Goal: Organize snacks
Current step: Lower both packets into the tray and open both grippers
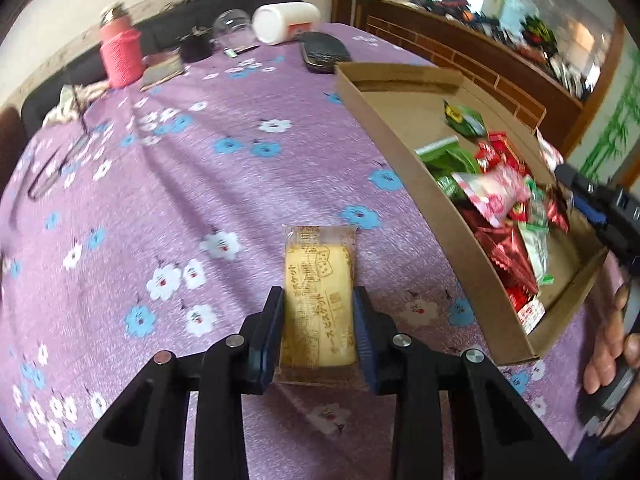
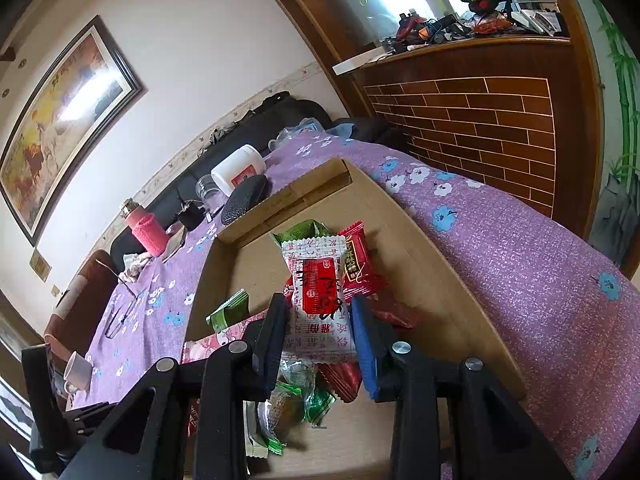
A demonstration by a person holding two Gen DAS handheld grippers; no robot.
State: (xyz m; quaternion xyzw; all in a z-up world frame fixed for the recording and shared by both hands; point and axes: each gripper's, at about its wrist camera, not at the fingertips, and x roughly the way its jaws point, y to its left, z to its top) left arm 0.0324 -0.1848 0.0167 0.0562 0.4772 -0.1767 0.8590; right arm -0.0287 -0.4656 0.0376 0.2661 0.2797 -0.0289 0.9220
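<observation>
Two packets are gripped. Left wrist view: left gripper [image 1: 318, 320] clamps a yellow biscuit in clear rectangular film [image 1: 319, 296] by its long sides, over purple flowered cloth [image 1: 160, 200], just beside the shallow brown cardboard tray [image 1: 404, 160]; slick film may slide free. Right wrist view: right gripper [image 2: 320, 322] pinches a white-and-red crinkled foil sachet [image 2: 320, 292] above that tray's snack heap [image 2: 312, 392]; jaws may snag neighbouring wrappers.

A lived-in home room — a floral purple cloth [image 1: 240, 184] covers the counter, a framed painting [image 2: 60, 128] hangs on the wall, a dark sofa [image 2: 256, 120] sits behind, and a cluttered wooden ledge [image 2: 460, 46] stands nearby.
</observation>
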